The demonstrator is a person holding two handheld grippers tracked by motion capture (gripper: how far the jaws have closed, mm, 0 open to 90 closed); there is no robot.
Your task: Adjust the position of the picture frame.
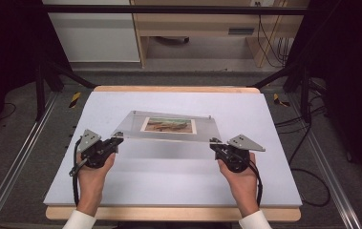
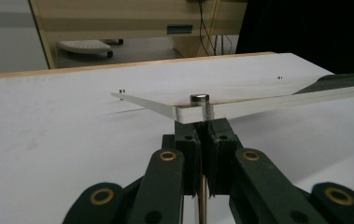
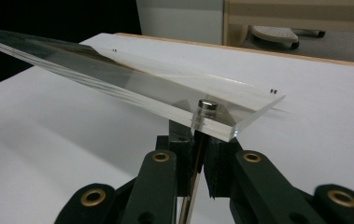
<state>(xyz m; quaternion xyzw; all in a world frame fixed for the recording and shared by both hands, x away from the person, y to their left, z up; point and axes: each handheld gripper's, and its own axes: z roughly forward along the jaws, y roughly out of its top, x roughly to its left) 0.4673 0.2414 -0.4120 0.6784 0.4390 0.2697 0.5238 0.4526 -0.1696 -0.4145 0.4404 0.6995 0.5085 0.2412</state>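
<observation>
Balance between two corner grips is what the next move seems to depend on. A clear acrylic picture frame [image 1: 169, 126], a flat pane with a small landscape print [image 1: 168, 125] sandwiched in its middle, hangs above the white table [image 1: 121, 186] with its long axis running left to right across the person's front. The left gripper [image 1: 114, 142] pinches the near left corner, and the right gripper [image 1: 215, 145] pinches the near right corner. In the left gripper view the black jaws are pressed close together under the pane's edge, just below a small metal standoff cap [image 2: 199, 98], and the right gripper view shows the same: jaws nearly together beneath the corner with its own cap [image 3: 208, 105]. What exactly sits between the pads is hard to tell; it looks like a thin post or the pane's lower edge. The near edge is raised and casts a shadow on the table; whether the far edge rests on the surface I cannot tell. Both hands sit equally near the frame, one at each end of the near long edge, so any lift or shift likely has to be matched on both sides, or the pane will tilt or twist in those slim grips.
</observation>
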